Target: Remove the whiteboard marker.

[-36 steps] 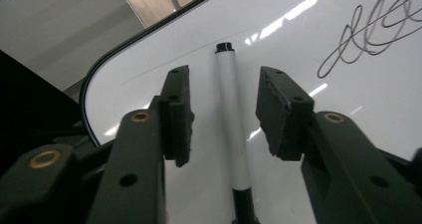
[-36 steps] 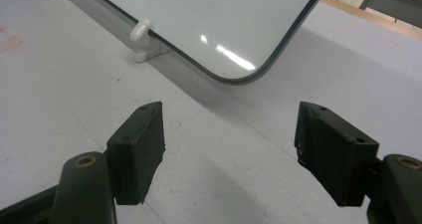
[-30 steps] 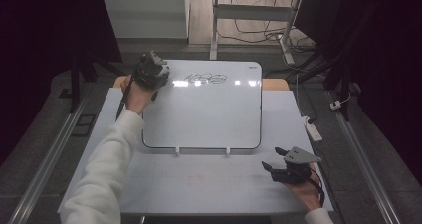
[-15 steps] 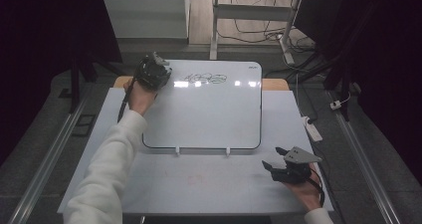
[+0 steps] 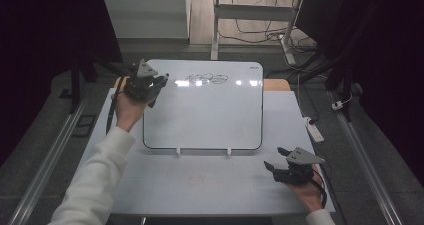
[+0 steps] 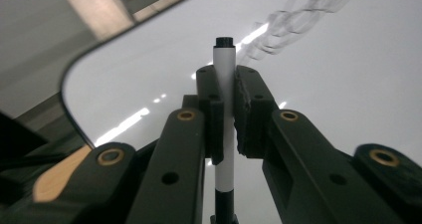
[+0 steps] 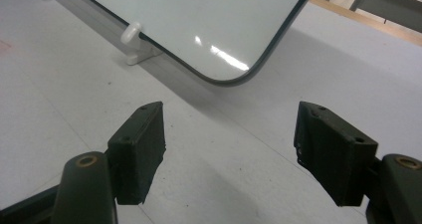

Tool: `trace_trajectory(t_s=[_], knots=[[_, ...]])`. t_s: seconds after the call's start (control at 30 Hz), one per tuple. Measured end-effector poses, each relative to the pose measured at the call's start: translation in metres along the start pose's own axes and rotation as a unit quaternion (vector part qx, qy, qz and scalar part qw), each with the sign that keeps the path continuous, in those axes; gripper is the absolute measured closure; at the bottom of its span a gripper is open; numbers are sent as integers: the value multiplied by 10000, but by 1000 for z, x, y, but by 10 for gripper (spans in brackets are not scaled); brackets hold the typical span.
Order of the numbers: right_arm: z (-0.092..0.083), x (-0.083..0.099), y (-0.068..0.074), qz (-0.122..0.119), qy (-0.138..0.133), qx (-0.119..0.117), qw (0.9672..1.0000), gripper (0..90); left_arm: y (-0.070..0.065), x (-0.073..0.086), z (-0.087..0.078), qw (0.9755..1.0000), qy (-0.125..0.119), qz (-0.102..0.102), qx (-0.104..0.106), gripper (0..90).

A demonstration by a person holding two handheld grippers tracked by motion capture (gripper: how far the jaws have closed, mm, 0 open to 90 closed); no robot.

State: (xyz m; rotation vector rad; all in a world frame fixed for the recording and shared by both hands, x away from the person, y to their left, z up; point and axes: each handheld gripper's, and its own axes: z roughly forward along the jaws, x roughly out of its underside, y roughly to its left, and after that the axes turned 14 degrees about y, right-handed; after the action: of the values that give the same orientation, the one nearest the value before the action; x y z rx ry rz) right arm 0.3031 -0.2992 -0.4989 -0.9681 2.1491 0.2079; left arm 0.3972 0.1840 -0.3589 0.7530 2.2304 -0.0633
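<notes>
Moved: left gripper (image 5: 159, 83) has shifted toward the whiteboard's top left corner, its jaws having just been closing on the pen
Left gripper: clenched on a slim white marker pen with black tip (image 6: 224, 92), pointing at the board
Marker pen: upright between the pads, over the glossy white rounded-corner whiteboard (image 5: 210, 115)
Scribble: faint looping marks (image 5: 206, 78) near the board's top edge
Right gripper (image 5: 274, 161): jaws released, resting on the pale grey tabletop (image 5: 200, 180) by the board's lower right corner
</notes>
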Motion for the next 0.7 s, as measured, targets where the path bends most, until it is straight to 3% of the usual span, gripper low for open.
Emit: trace_trajectory(t_s=[0.1, 0.2, 0.37, 0.53, 0.7], knots=[[-1, -2, 1, 50, -20, -105, 9999, 273, -13, 20, -7, 9994, -171, 2, 306, 820], [-2, -5, 4, 62, -60, -158, 9998, 273, -26, 37, -11, 9986, -220, 48, 471, 820], [-1, -11, 10, -20, -23, -263, 9996, 269, -47, 61, -16, 9958, -351, 67, 847, 820], [1, -19, 19, -70, 6, -396, 9992, 269, -64, 69, -18, 9924, -467, 192, 1120, 820], [10, -33, 36, -256, -11, -690, 9973, 266, -84, 72, -13, 9865, -633, 214, 1498, 819]])
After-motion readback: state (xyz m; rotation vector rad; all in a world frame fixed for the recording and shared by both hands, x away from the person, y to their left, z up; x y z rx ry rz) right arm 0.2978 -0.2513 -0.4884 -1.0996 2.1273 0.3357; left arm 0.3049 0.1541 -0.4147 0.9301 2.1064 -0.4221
